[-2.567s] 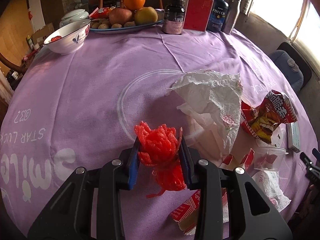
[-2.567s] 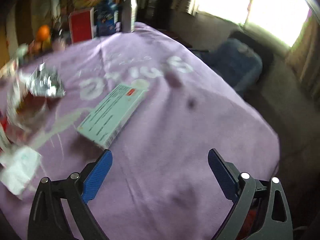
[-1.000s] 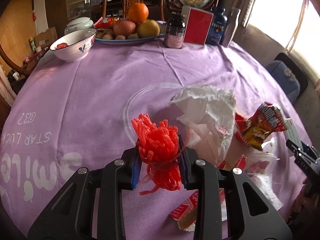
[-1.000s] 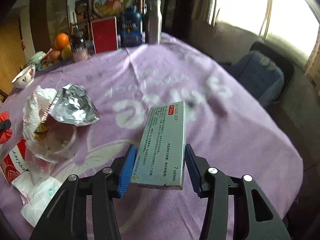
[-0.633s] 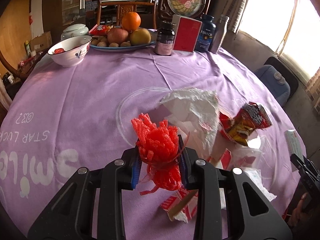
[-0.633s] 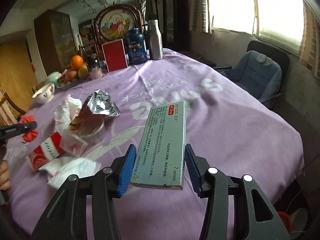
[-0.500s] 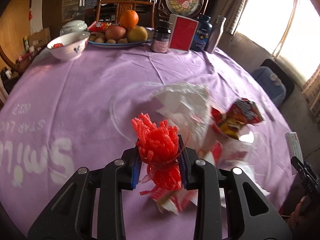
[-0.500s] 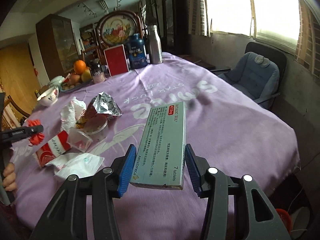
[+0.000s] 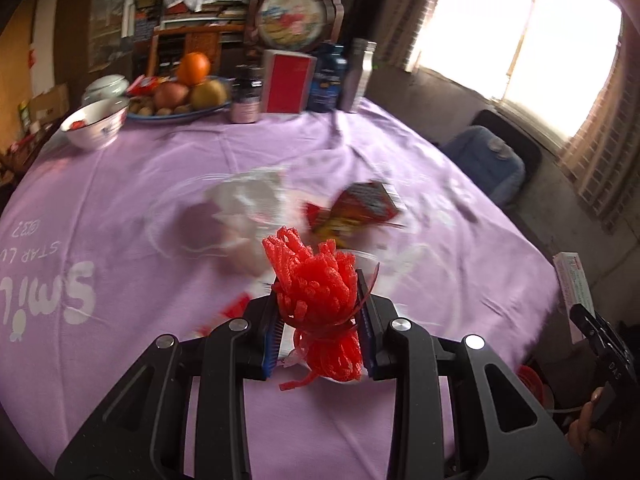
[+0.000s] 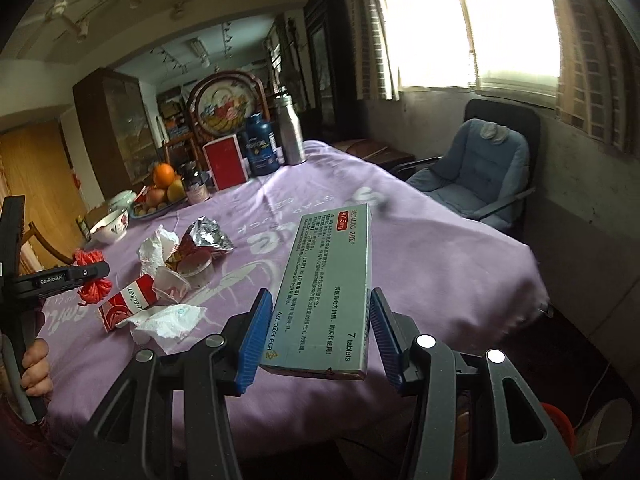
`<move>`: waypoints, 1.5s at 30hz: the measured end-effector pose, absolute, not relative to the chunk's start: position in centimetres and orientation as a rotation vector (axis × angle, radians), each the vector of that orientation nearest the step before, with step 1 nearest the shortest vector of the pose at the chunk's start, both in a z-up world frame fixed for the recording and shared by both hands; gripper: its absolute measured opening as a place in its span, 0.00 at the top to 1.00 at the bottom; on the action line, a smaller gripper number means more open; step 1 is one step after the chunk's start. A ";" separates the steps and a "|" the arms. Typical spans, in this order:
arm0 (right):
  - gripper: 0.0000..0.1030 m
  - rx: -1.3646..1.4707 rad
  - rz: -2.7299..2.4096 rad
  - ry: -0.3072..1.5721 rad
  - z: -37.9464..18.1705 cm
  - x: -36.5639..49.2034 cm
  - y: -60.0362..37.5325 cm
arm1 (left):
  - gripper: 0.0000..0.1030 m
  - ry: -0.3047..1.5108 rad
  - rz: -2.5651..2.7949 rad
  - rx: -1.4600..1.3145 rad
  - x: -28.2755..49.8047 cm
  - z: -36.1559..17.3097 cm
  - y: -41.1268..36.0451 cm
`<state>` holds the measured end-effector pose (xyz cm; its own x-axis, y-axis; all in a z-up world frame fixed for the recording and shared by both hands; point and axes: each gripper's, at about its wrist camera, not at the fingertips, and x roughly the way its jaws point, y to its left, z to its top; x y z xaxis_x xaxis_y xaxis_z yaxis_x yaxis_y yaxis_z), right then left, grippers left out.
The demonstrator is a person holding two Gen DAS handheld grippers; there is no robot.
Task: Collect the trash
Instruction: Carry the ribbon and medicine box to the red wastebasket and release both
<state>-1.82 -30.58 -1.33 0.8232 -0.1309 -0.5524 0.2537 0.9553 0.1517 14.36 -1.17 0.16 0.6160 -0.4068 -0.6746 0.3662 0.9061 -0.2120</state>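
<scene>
My left gripper is shut on a red foam fruit net and holds it above the purple tablecloth. My right gripper is shut on a pale green tablet box, held up off the table's near right edge. That box also shows at the right of the left wrist view. Left on the table are crumpled white paper, a red and foil snack bag, a clear plastic cup, a red carton and a white tissue.
At the table's far side stand a fruit plate, a white bowl, a red box and several bottles. A blue padded chair stands to the right. Something red sits on the floor by the table.
My right gripper has closed on the tablet box and lifted it off the table. Both grippers have pulled back and risen from the table, the left still holding the red net.
</scene>
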 end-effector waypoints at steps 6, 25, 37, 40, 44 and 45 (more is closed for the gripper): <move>0.52 0.239 -0.258 0.537 -1.1 -6.4 -32.6 | 0.68 0.766 -0.565 0.005 10.9 0.7 -6.4; 0.55 0.384 -0.438 0.582 -6.8 -15.7 -41.5 | 0.68 0.882 -0.789 0.153 6.6 -3.8 -19.1; 0.18 0.430 -0.488 0.485 -7.7 -16.4 -43.1 | 0.68 0.904 -0.877 0.223 5.7 -4.5 -24.6; 0.18 0.423 -0.480 0.464 -7.8 -16.6 -42.8 | 0.68 0.901 -0.893 0.227 5.4 -4.4 -25.4; 0.18 0.412 -0.465 0.517 -8.1 -16.2 -42.9 | 0.68 0.908 -0.914 0.247 4.8 -4.5 -26.5; 0.18 0.415 -0.473 0.535 -8.0 -16.5 -43.1 | 0.68 0.916 -0.925 0.259 4.7 -4.7 -27.1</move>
